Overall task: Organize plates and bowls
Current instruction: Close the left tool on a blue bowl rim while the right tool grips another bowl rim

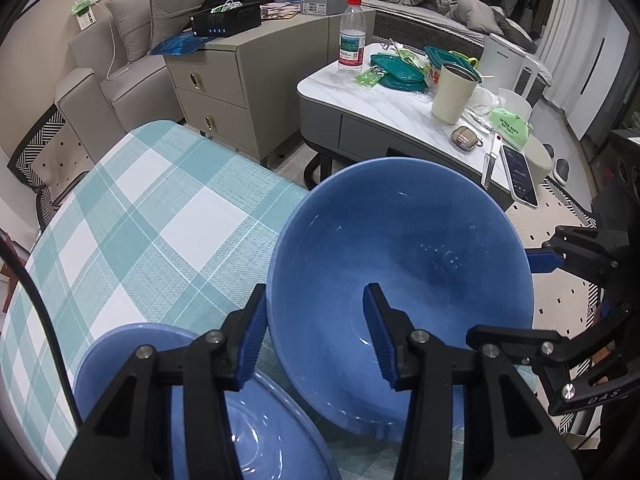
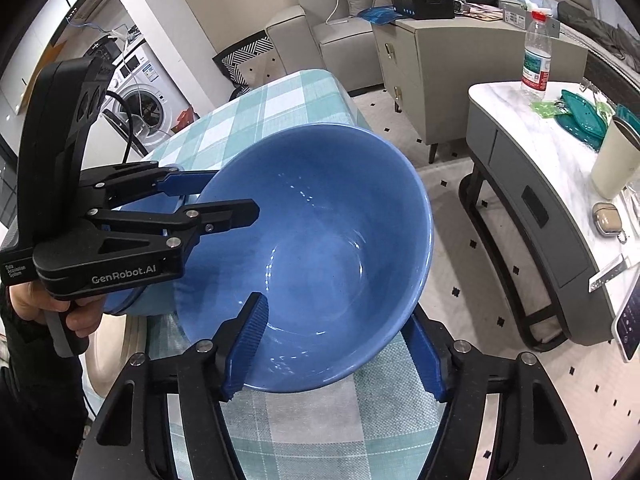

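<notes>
A large blue bowl (image 1: 400, 260) (image 2: 320, 232) stands tilted on the plaid-covered table (image 1: 140, 220), its low side lying over a paler blue bowl (image 1: 132, 360) (image 2: 124, 300). My left gripper (image 1: 316, 332) (image 2: 234, 194) straddles the large bowl's left rim, one finger outside and one inside. The jaws are apart, and no pad visibly presses the wall. My right gripper (image 2: 334, 312) (image 1: 502, 298) straddles the opposite rim the same way, with a wide gap and its outer finger partly hidden behind the bowl. A hand (image 2: 76, 316) holds the left gripper's handle.
To the right, past the table's edge, a marble-topped coffee table (image 1: 384, 104) carries a water bottle (image 1: 352, 36), a cream cup (image 1: 454, 92), teal lids and a phone (image 1: 518, 176). A beige drawer cabinet (image 1: 224, 92) and a sofa stand behind. A washing machine (image 2: 148, 100) is at the far left.
</notes>
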Tool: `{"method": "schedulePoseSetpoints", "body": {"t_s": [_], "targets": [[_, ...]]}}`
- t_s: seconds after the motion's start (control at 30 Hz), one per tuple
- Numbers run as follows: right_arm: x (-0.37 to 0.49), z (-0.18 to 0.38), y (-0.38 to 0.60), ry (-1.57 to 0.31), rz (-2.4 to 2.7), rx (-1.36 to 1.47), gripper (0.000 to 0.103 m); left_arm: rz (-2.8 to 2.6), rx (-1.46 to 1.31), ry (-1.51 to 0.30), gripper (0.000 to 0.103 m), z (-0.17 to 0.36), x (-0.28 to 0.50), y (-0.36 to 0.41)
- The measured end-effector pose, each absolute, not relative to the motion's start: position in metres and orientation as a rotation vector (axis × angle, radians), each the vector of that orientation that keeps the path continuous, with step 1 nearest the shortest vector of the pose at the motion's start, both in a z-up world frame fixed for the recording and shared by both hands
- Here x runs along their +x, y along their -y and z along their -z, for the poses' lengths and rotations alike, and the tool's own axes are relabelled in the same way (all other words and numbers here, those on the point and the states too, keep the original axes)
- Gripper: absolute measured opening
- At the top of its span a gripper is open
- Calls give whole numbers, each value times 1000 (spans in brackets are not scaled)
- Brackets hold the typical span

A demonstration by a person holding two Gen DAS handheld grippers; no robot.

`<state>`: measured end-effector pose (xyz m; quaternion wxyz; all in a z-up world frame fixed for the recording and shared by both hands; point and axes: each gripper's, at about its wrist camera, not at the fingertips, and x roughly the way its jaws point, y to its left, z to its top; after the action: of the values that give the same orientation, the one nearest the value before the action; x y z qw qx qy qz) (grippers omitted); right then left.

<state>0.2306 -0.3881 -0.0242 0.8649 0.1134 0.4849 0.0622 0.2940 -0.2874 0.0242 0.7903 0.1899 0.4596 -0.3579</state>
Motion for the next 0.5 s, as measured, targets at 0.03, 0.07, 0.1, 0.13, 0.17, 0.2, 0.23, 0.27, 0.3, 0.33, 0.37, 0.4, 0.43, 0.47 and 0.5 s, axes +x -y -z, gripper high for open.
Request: {"method": "schedulePoseSetpoints", "body": {"t_s": [0.03,0.07,0.1,0.13,0.17,0.2,0.23,0.27,0.3,0.33,0.37,0.4,0.43,0.47,0.5], "targets": [[230,24,389,-1018,-124,237,68,770,411,-988,47,-25,293,288],[231,24,390,-1019,-120,237,66,769,411,-986,47,-25,293,289],[230,24,391,-1020,-117,238,65,769,412,-984,47,-26,292,289],[230,25,392,-1022,-114,239,63,768,412,-982,47,-27,292,289],[230,25,393,-1023,-112,241,61,769,410,-981,47,-28,292,289],[229,25,394,-1023,-112,244,60,770,408,-981,47,-28,291,289],[229,24,395,-1022,-110,245,60,771,406,-979,47,-29,291,289],[228,24,396,-1021,-108,247,59,773,405,-978,47,-30,291,289],[228,24,396,-1020,-106,248,59,774,402,-978,47,-30,290,289],[228,23,397,-1019,-105,250,59,775,401,-977,47,-31,290,289],[228,23,397,-1018,-104,250,59,775,402,-975,47,-31,290,289],[227,22,398,-1016,-102,249,59,775,401,-974,47,-32,289,289],[227,22,398,-1015,-102,249,58,776,400,-972,47,-33,289,289],[227,21,398,-1014,-102,249,58,776,398,-971,47,-33,289,289],[227,20,399,-1012,-100,250,58,776,397,-969,47,-34,288,289]]}}
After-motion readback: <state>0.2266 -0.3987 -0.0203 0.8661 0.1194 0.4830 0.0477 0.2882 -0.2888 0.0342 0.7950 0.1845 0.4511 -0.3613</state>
